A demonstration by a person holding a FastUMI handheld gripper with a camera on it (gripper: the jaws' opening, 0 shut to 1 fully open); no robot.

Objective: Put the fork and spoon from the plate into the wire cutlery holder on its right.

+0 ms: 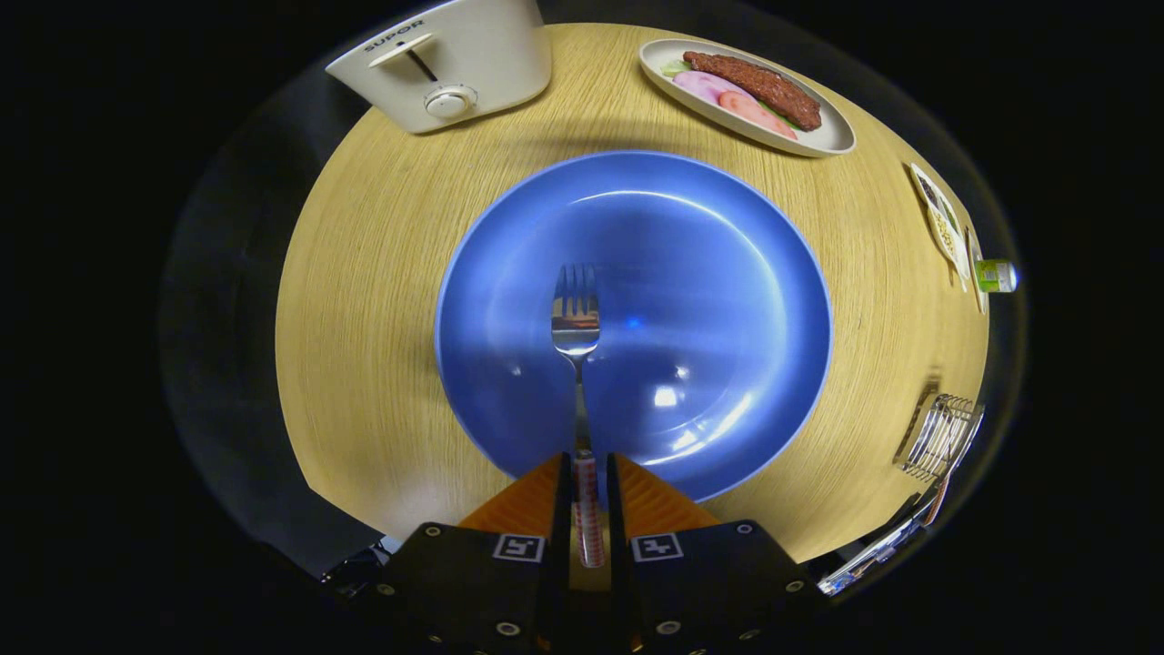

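Shiny steel fork (576,314), patterned handle: pinched between gripper (589,473) fingers, tines forward over round blue plate (727,273). Wire cutlery holder (941,437): right of plate, on wooden counter (382,273).

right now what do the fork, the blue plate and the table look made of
Fork, its handle clamped between the jaws: polished metal, likely steel, with mirror reflections. Blue plate: glossy ceramic or melamine, showing sharp light spots. Table: pale wood or wood-look laminate, matte, with fine grain lines.

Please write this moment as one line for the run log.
gripper: shut on fork handle | fork: over blue plate | wire cutlery holder: right of plate, not reached
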